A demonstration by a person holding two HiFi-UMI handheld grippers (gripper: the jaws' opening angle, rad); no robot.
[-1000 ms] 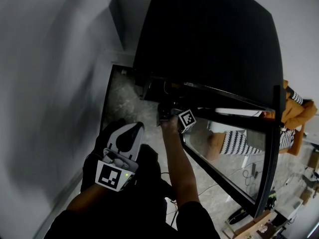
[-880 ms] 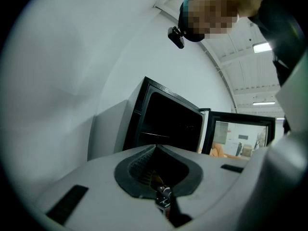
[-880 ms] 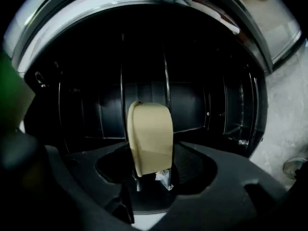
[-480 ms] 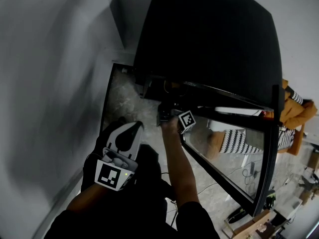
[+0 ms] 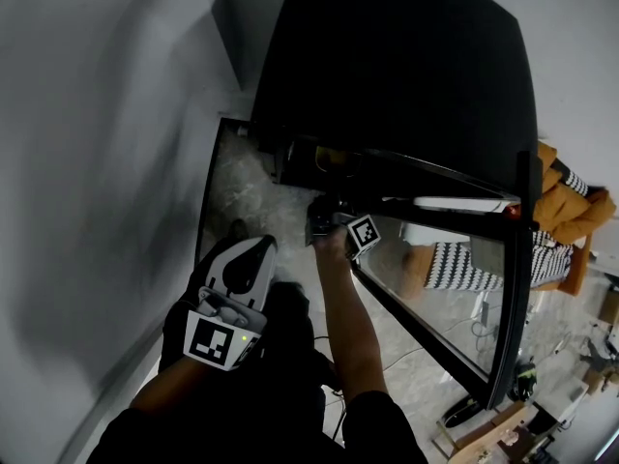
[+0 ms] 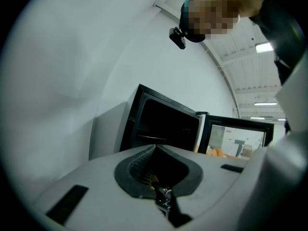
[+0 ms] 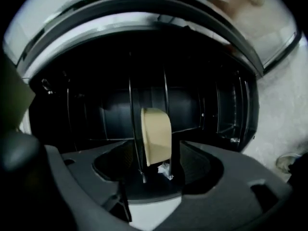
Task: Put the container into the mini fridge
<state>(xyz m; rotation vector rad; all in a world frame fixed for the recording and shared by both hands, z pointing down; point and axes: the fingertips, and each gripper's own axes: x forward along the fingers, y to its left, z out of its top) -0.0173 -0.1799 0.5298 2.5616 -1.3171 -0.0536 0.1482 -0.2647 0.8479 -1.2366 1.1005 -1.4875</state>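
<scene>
The container, a cream-coloured tub, is seen in the right gripper view at the centre of the frame, inside the dark cavity of the mini fridge. It lies straight ahead of the right hand-held gripper, between its two jaws, with its longer side running up and down in the frame. Thin rack wires are seen just beside it; what it rests on cannot be made out.

The jaws of that hand-held gripper are opening and stand wide. A dark gap is visible on either side of the container, so the pads are not pressed on it and it is judged to be released.

The left hand-held gripper is closed, jaw against jaw, with nothing between. In the head view it is held at the lower left of the frame, well apart from the fridge opening, while the right one is at the centre, at the mouth of the cavity. The right hand is therefore the nearer to the container.

The glass door is swung open toward the right of the head view frame.

The placing is judged to be nearly done. The coming move is likely a straight pull back along the line of the jaws, so that the container is not brushed or tipped. The door is not yet shut.
</scene>
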